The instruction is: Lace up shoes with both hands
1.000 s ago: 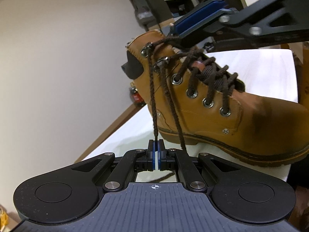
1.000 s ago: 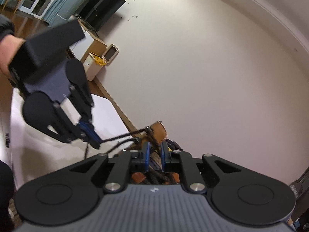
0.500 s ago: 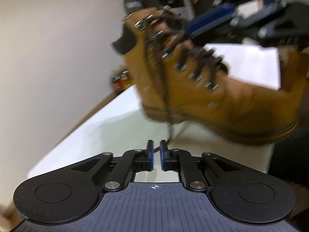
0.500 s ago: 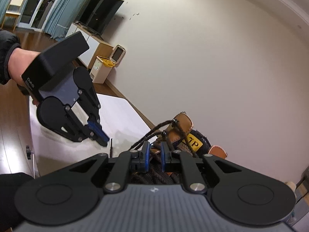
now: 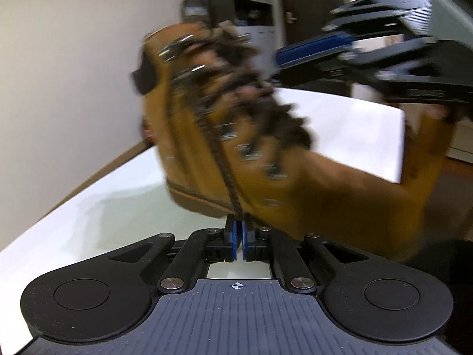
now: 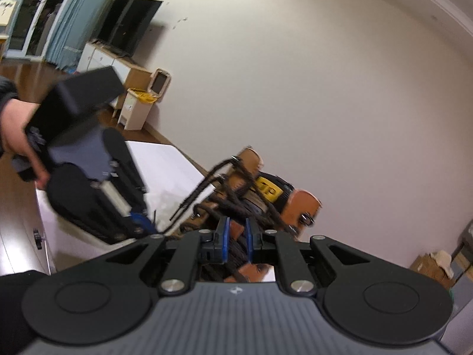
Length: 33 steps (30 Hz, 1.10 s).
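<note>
A tan boot (image 5: pixel 310 195) with dark brown laces stands on the white table (image 5: pixel 88 207), blurred by motion. One lace strand (image 5: pixel 218 153) runs down from the upper hooks into my left gripper (image 5: pixel 239 230). Its jaws are closing, and the pads pinch the strand at their tips. From the right wrist, that gripper (image 6: pixel 145 222) sits low beside the boot (image 6: pixel 301 204) with the lace (image 6: pixel 204 183) stretched to it. My right gripper (image 6: pixel 236 236) sits on top of the boot, narrowly parted, with tongue leather and laces filling the gap. The left wrist view shows it (image 5: pixel 276 66) reaching in from the upper right.
A hand (image 6: pixel 14 130) holds the left gripper. The table's far edge (image 5: pixel 396 136) lies behind the boot, beside a tan shape (image 5: pixel 425 153) that may be a second boot. Across the room are a bin (image 6: pixel 139 109), a television (image 6: pixel 130 23) and boxes (image 6: pixel 434 266).
The left gripper held the lace, opened and let it go, then moved closer to the boot and closed on the strand again. The right gripper rolled on top of the boot.
</note>
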Tool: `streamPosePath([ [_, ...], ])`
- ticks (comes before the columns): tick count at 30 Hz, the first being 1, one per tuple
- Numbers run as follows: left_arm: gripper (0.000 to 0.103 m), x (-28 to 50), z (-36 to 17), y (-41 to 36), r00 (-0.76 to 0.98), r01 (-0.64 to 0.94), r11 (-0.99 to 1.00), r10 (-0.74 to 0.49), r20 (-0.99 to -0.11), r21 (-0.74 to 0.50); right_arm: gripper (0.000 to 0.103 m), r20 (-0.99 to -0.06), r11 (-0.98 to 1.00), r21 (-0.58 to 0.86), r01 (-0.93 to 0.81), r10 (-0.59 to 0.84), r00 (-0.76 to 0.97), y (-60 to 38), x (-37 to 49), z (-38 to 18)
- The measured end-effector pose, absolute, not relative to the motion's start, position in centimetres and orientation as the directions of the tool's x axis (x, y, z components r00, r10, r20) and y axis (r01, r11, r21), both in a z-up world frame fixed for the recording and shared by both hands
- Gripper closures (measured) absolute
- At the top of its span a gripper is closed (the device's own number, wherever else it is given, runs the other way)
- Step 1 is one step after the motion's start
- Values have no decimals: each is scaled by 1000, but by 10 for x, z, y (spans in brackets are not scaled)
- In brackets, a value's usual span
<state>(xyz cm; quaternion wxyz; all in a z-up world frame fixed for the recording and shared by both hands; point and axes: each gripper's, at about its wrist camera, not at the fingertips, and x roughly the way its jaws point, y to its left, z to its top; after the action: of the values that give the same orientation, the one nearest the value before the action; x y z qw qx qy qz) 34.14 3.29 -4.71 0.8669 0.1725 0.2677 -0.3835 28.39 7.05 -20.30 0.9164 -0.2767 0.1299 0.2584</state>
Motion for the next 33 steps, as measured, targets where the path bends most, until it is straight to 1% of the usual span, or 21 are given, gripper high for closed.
streamPosePath([
  [4, 100, 321, -33, 47, 564, 752, 659, -616, -550, 33, 91, -411, 745, -336, -577, 435, 801, 53, 277, -210],
  [6, 100, 334, -21, 53, 565, 740, 671, -663, -491, -53, 90, -431, 755, -233, -612, 484, 762, 45, 274, -212],
  [7, 100, 337, -15, 55, 565, 735, 672, -681, -466, -91, 87, -441, 756, -171, -632, 515, 735, 41, 274, -213],
  [9, 100, 320, -10, 56, 560, 729, 669, -705, -435, -145, 86, -450, 747, -52, -662, 575, 684, 35, 273, -216],
  [10, 100, 314, -6, 59, 561, 723, 669, -713, -420, -170, 84, -448, 741, 0, -672, 601, 662, 33, 272, -219],
  [11, 100, 313, -4, 61, 562, 719, 669, -718, -410, -187, 79, -445, 731, 51, -680, 626, 640, 32, 271, -221],
  [13, 100, 297, 10, 93, 564, 714, 671, -721, -402, -201, 78, -426, 717, 101, -690, 658, 621, 32, 268, -222],
  [18, 100, 276, 37, 114, 570, 706, 674, -723, -391, -218, 77, -366, 696, 180, -695, 704, 609, 43, 278, -225],
  [22, 100, 269, 44, 117, 568, 705, 668, -733, -375, -237, 78, -368, 696, 205, -688, 707, 604, 55, 294, -232],
  [23, 100, 268, 44, 118, 571, 702, 672, -730, -375, -238, 82, -374, 689, 215, -693, 713, 593, 58, 299, -235],
  [24, 100, 267, 43, 118, 575, 698, 675, -727, -376, -238, 89, -392, 689, 206, -695, 708, 587, 61, 302, -236],
  [25, 100, 265, 42, 119, 577, 695, 679, -723, -379, -238, 99, -400, 695, 195, -693, 701, 591, 61, 302, -235],
  [28, 99, 257, 36, 121, 568, 692, 693, -695, -440, -200, 99, -410, 733, 32, -679, 630, 660, 59, 293, -227],
  [29, 99, 253, 32, 117, 561, 698, 699, -670, -486, -157, 99, -401, 739, -125, -662, 573, 715, 60, 283, -223],
  [30, 99, 250, 28, 113, 555, 704, 700, -645, -525, -116, 99, -393, 724, -237, -647, 538, 746, 62, 276, -220],
  [32, 99, 245, 23, 102, 550, 724, 689, -607, -573, -35, 99, -367, 660, -454, -598, 473, 801, 65, 261, -217],
  [33, 99, 242, 22, 97, 559, 730, 683, -594, -579, 4, 99, -355, 599, -568, -564, 440, 825, 67, 254, -219],
])
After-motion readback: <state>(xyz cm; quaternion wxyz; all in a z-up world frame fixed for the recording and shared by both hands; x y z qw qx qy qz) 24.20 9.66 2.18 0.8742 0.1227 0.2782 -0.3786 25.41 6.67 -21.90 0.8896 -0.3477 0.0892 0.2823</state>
